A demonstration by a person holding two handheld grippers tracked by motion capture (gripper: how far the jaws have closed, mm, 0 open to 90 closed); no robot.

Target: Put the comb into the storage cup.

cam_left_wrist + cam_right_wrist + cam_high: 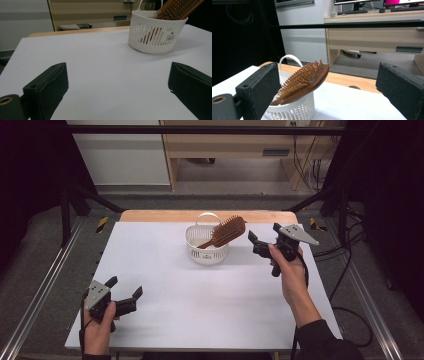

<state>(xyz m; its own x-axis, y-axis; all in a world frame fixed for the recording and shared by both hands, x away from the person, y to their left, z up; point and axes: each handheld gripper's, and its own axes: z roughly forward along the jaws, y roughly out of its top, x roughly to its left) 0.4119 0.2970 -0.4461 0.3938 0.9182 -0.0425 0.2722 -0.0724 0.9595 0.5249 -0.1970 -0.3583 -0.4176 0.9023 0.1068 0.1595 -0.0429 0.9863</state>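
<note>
A brown wooden hairbrush [227, 231] stands tilted in a small white slatted basket [206, 254] at the far middle of the white table [200, 300], its handle down inside and its bristled head leaning out over the right rim. My right gripper [264, 232] hovers just right of the brush head, open, with nothing between its jaws. In the right gripper view the brush [304, 80] and basket [294, 110] lie close ahead between the jaws' left side, untouched. My left gripper [125, 286] rests open near the front left corner, facing the basket [152, 40] and brush [175, 8].
A wooden strip [150, 215] runs along the table's far edge. Metal frame rails [45, 285] flank both sides, and cables [345, 270] trail on the floor at the right. A wooden desk [374, 37] stands beyond the table.
</note>
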